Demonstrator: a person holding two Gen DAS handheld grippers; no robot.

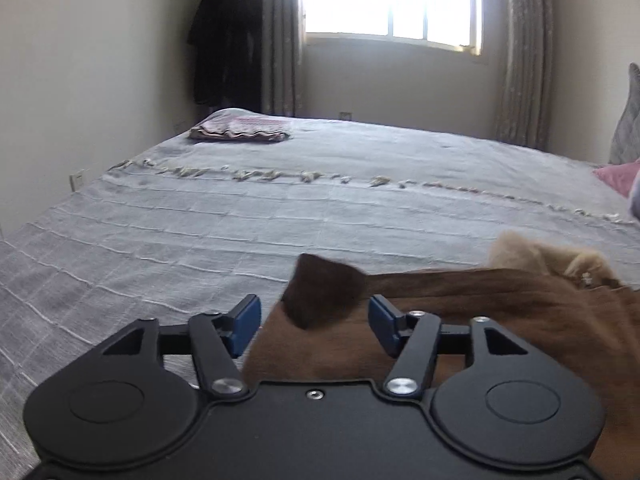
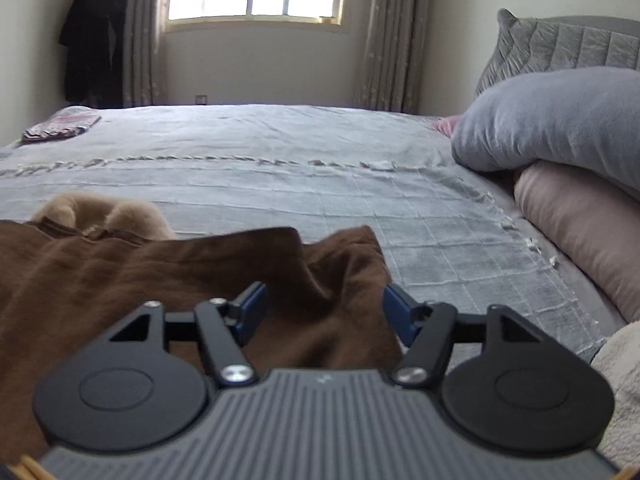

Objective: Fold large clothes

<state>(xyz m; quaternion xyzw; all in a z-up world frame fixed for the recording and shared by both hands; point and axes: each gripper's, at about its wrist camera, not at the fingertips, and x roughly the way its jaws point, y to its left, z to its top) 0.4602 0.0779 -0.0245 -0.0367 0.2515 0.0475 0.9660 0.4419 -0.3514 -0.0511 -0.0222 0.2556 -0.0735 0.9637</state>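
Note:
A large brown garment with a tan fleece collar lies on the grey bedspread near its front edge. My left gripper is open, its blue pads either side of a raised dark corner of the garment, not closed on it. In the right wrist view the same garment spreads to the left, the fleece collar behind it. My right gripper is open around a bunched corner of the cloth.
A folded patterned cloth lies at the bed's far left corner. Grey and pink pillows are stacked at the right. A cream fleece item lies at the right edge. Window, curtains and a hanging dark coat stand beyond.

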